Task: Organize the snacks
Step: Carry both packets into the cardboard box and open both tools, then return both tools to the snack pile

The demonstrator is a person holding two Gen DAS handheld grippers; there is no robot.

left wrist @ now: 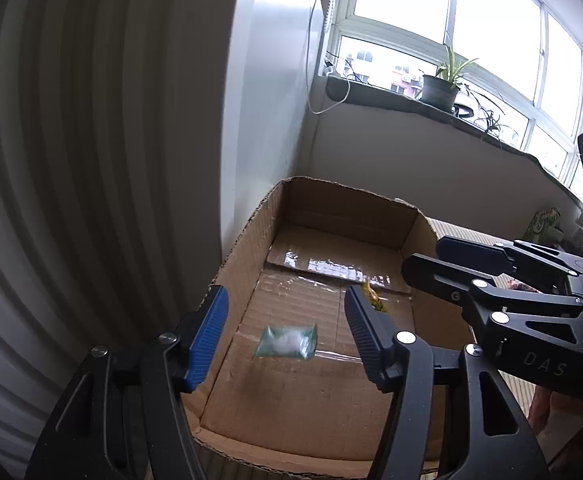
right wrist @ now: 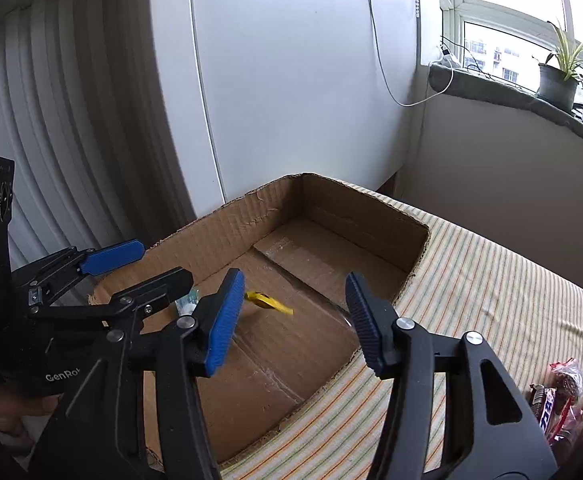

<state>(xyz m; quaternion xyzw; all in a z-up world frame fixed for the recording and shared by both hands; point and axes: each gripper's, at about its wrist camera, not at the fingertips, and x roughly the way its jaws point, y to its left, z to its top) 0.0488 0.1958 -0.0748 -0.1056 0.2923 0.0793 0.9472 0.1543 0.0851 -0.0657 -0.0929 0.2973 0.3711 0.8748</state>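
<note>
While both tongs (left wrist: 287, 338) (right wrist: 295, 320) gape empty, blurred green packet (left wrist: 287, 342) and yellow packet (right wrist: 269, 302) occupy the box (right wrist: 227, 228).

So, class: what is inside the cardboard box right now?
Inside the cardboard box are a small green packet and a small yellow packet, both blurred. The left tool and right tool, both open, hide parts of the box floor.

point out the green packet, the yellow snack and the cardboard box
green packet (left wrist: 286, 342), left wrist view, on its white middle
yellow snack (right wrist: 269, 302), right wrist view, on the middle of its wrapper
cardboard box (right wrist: 363, 210), right wrist view, on the inside of its far wall
</note>
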